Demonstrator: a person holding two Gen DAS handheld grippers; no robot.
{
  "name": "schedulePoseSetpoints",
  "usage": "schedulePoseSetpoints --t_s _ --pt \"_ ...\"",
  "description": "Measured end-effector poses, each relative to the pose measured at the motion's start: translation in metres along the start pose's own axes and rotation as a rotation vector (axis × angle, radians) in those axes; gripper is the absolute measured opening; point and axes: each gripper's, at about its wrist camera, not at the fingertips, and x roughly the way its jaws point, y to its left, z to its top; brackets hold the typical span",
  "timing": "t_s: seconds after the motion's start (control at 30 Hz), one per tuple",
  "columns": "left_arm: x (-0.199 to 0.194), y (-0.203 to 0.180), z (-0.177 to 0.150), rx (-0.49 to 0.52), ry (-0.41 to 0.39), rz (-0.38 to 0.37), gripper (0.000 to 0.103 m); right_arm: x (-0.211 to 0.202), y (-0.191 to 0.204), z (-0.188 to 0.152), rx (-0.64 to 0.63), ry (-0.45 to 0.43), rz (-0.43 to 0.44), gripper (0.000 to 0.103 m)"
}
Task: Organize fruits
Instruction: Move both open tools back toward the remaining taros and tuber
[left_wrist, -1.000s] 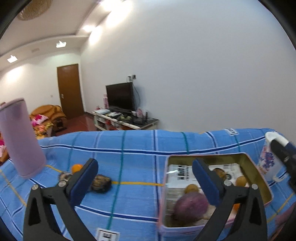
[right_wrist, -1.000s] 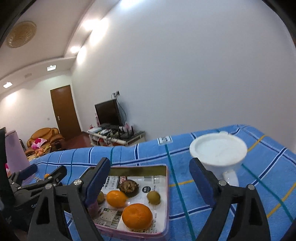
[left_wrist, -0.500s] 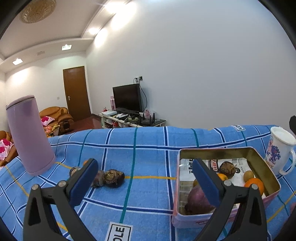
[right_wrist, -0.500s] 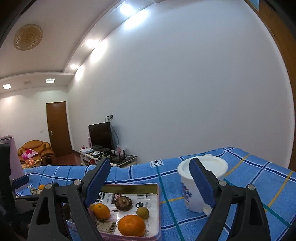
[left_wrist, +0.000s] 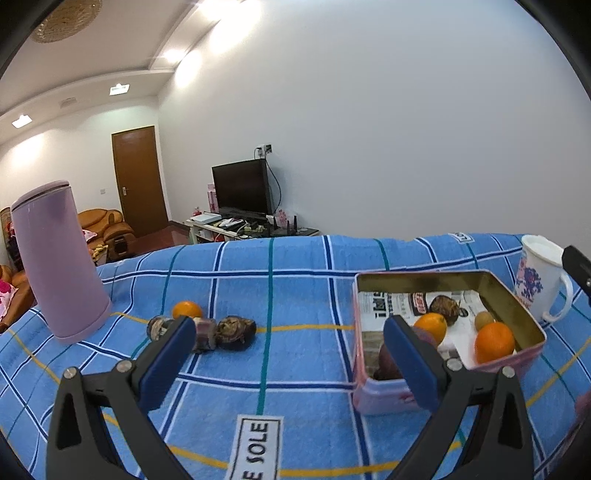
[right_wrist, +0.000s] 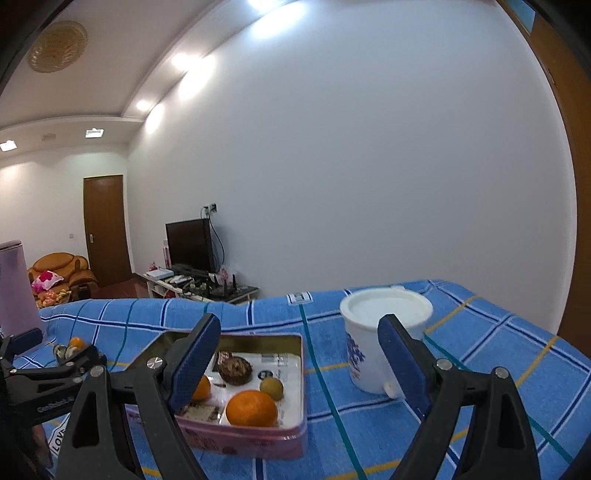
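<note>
A pink tin (left_wrist: 369, 391) on the blue checked cloth holds two oranges (left_wrist: 494, 341), a brown scaly fruit (left_wrist: 445, 305), a small green fruit (left_wrist: 484, 319) and a purple fruit (left_wrist: 388, 363), which is partly hidden by a finger. Left of the tin, a small orange (left_wrist: 186, 309) and dark brown fruits (left_wrist: 236, 332) lie loose on the cloth. My left gripper (left_wrist: 288, 332) is open and empty, hovering between the loose fruits and the tin. My right gripper (right_wrist: 299, 325) is open and empty above the tin (right_wrist: 258, 439). The left gripper (right_wrist: 51, 349) also shows at the left edge of the right wrist view.
A white mug with a blue pattern (right_wrist: 373, 332) stands right of the tin. A tall lilac canister (left_wrist: 59, 258) stands at the cloth's left end. The cloth (left_wrist: 295, 273) drops off at its far edge, with a TV stand and sofa beyond.
The left gripper has drawn back and leftward from the tin, so the loose fruits now sit near its left finger. The right gripper has shifted and turned slightly; the mug now appears between its fingers.
</note>
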Motion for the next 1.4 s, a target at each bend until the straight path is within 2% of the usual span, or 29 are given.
schedulePoseSetpoints --t_s 0.23,0.47,0.6,0.93,1.07,1.13,1.27,1.4 --pt "0.000 0.012 -0.003 0.057 0.018 0.005 0.103 0.005 0.010 -0.005 0.023 0.063 -0.049 0.088" --pt "0.005 0.020 -0.003 0.169 -0.005 0.023 0.103 0.009 0.049 -0.008 0.012 0.095 -0.002 0.088" --pt "0.007 0.029 -0.002 0.187 -0.014 0.012 0.103 0.012 0.069 -0.010 0.029 0.112 0.020 0.088" --pt "0.016 0.073 0.003 0.047 -0.010 -0.004 0.103 0.018 0.116 -0.013 0.048 0.114 0.060 0.088" --pt "0.024 0.100 0.003 -0.002 0.000 0.019 0.103 0.023 0.135 -0.015 0.051 0.127 0.082 0.088" --pt "0.028 0.112 0.004 -0.016 0.002 0.047 0.103 0.026 0.145 -0.016 0.046 0.130 0.095 0.088" --pt "0.040 0.140 0.007 -0.033 -0.003 0.151 0.103 0.034 0.170 -0.017 0.023 0.149 0.131 0.088" --pt "0.053 0.172 0.009 -0.082 0.038 0.239 0.103 0.042 0.188 -0.019 0.025 0.170 0.171 0.088"
